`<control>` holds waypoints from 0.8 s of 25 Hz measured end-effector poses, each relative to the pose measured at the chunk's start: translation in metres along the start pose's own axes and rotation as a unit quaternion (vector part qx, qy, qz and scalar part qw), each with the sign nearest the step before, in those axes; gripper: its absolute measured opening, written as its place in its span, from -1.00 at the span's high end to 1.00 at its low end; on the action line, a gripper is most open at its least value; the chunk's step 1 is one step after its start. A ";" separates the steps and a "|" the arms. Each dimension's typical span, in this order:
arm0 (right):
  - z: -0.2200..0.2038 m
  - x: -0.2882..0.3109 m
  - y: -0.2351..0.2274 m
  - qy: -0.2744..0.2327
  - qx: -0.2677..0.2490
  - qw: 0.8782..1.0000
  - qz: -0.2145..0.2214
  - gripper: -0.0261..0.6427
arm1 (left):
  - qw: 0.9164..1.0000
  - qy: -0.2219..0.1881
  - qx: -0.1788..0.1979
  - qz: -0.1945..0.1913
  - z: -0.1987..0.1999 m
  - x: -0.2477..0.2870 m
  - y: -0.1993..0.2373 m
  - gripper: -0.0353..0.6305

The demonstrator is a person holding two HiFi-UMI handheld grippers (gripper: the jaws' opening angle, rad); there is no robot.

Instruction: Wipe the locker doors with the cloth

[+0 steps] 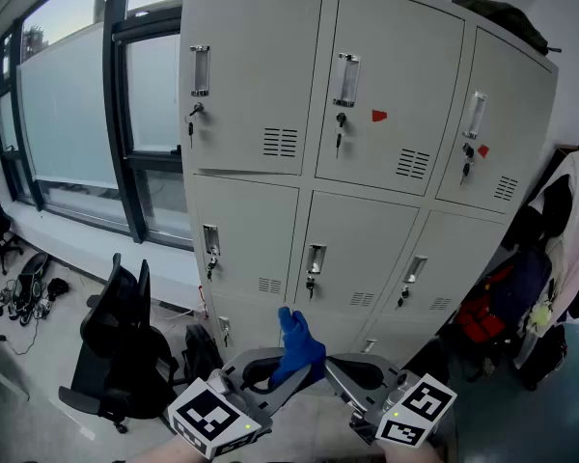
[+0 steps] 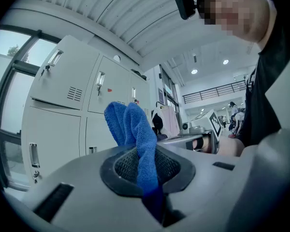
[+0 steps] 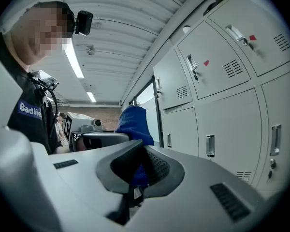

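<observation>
**Item 1, blue cloth**: bunched and upright, sticking up btw your two grippers. It sat low in the head view, in front of the bottom locker rows, touching no door.

**Item 2, left gripper**: jaws clamped tight on the cloth's lower part. The folds stood up above the pads.

**Item 3, right gripper**: jaws also drawn together, w/ a strip of blue pinched btw them and a small white tag below. Both grippers' tips sat just beside each other.

**Item 4, locker bank**: grey, three columns, locker doors all shut. Keys hung in several locks, and red marks showed on two upper doors. You stood well apart from it.

**Item 5, misc.:** black office chair at left below the window; clothing hung at right.

**Step, est.:** prep only. Cloth was in both claws, prob. a re-grip or hand-over. No wiping had begun.

**Next, est.:** you needed one gripper to let go while the other held a firm bite, w/ enough cloth proud of the pads. Then you had to close the gap to a door and press the cloth flat, steering round handles & keys.
</observation>
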State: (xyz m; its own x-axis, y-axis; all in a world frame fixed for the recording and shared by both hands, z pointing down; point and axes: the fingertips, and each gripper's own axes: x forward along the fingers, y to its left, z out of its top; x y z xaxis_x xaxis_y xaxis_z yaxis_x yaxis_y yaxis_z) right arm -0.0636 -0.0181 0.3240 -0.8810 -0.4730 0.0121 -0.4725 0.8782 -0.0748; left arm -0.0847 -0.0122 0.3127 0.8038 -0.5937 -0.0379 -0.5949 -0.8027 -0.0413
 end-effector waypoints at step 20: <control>0.001 -0.013 -0.016 -0.005 0.015 1.000 0.009 0.93 | 1.000 0.012 0.013 0.016 -0.003 0.017 0.004 0.74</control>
State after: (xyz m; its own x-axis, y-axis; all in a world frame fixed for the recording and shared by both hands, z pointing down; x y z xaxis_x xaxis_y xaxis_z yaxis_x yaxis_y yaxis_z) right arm -0.0451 -0.0259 0.3241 -0.8893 -0.4574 0.0005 -0.4549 0.8843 -0.1056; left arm -0.0732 -0.0262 0.3146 0.7846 -0.6199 -0.0148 -0.6194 -0.7823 -0.0659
